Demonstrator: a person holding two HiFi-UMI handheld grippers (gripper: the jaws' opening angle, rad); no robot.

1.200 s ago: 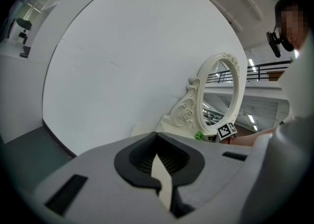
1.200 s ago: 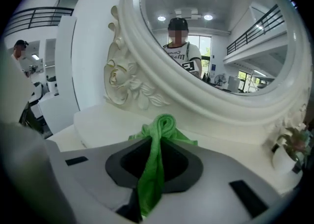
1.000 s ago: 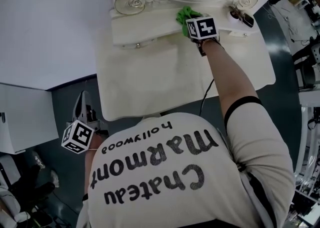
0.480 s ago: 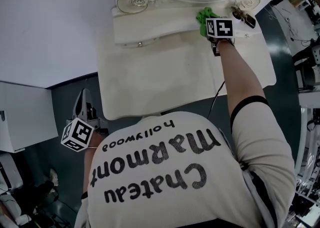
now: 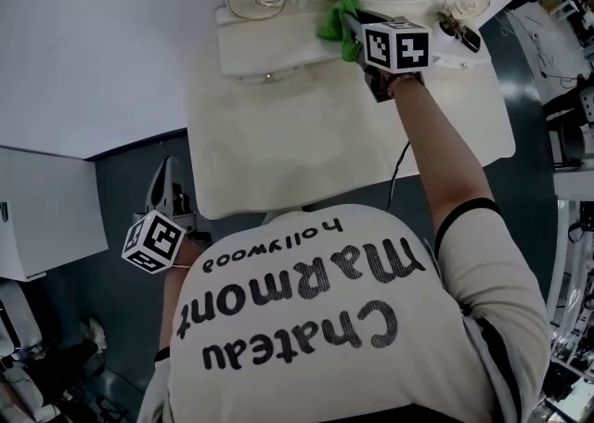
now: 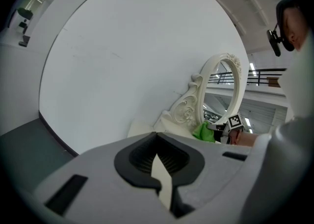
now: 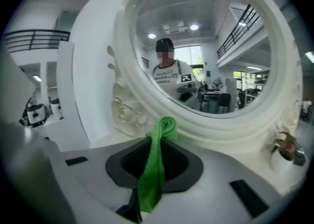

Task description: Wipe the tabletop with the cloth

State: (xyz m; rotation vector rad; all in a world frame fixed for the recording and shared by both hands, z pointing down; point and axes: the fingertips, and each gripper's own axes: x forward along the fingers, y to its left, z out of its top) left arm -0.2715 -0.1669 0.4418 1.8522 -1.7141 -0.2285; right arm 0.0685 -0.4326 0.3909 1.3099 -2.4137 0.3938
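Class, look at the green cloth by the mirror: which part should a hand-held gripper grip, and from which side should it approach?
Pinch a gathered fold in its middle, as the right hand-held gripper does now, leaving a bunched end of the green cloth free beyond the jaws to rub. Approach from the front of the tabletop: the mirror blocks the far side.

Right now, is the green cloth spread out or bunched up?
Bunched up: the cloth is a narrow strip pinched in the right gripper.
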